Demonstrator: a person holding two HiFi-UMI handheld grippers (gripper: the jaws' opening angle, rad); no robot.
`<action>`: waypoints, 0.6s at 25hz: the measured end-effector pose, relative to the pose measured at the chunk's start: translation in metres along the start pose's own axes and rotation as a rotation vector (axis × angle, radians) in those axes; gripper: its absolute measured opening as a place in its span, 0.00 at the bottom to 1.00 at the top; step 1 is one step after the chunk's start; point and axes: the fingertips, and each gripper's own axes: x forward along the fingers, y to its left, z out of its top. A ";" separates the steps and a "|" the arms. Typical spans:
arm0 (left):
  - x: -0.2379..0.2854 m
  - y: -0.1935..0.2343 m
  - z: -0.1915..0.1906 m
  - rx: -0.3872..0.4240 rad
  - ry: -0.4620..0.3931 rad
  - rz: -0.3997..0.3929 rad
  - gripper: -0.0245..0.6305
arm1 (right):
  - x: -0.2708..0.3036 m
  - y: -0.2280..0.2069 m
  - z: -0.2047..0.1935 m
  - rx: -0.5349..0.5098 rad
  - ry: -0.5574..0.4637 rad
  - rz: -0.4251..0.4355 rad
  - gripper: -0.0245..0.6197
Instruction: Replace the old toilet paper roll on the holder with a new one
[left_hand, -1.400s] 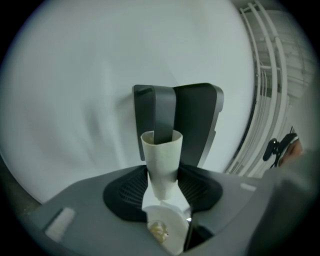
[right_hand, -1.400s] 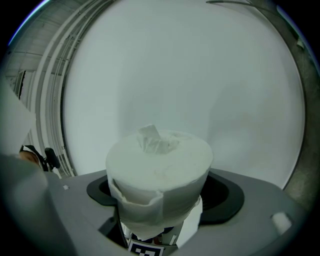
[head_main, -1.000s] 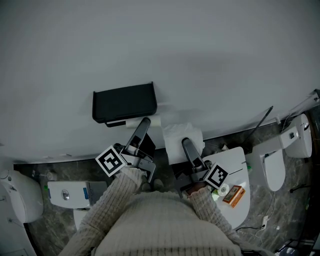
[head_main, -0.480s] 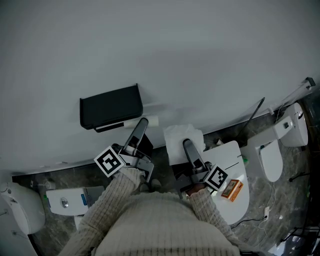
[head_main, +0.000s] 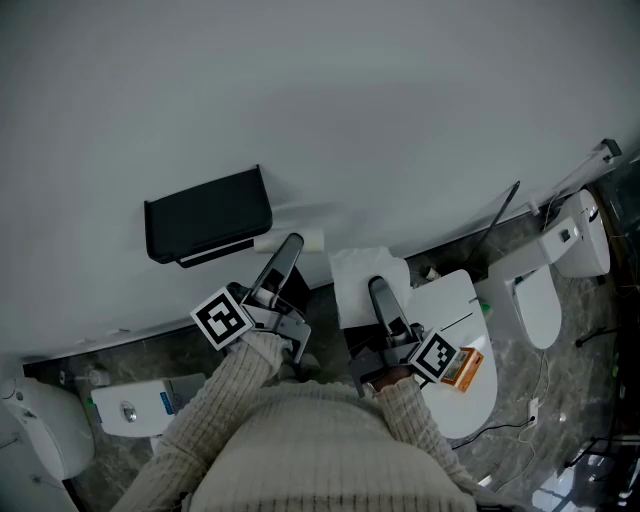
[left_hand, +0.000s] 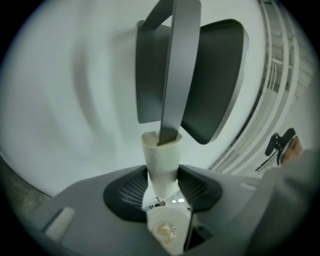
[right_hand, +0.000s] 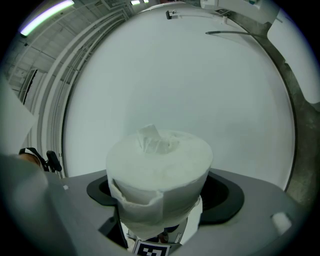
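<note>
The right tongs (head_main: 378, 292) clamp the new toilet paper roll (right_hand: 159, 172). The left tongs (head_main: 288, 250) pinch the empty cardboard core (left_hand: 162, 155), with the holder's bar (left_hand: 172, 75) inside its far end. The core should probably slide straight along that bar, without tilting, until clear of the black holder (head_main: 207, 212).

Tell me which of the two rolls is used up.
The bare tube in the left gripper; the roll in the right gripper is thick with paper.

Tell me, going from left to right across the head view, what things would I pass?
black paper holder → empty cardboard tube → fresh paper roll → orange box → white toilet
</note>
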 end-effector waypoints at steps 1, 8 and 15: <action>0.002 -0.001 -0.003 -0.003 0.008 -0.001 0.30 | -0.003 0.000 0.004 0.002 -0.011 -0.001 0.72; 0.008 -0.004 -0.017 -0.014 0.045 -0.014 0.30 | -0.016 0.003 0.018 -0.012 -0.064 -0.011 0.72; 0.009 -0.005 -0.032 -0.052 0.081 -0.023 0.30 | -0.019 0.007 0.023 -0.024 -0.088 -0.008 0.72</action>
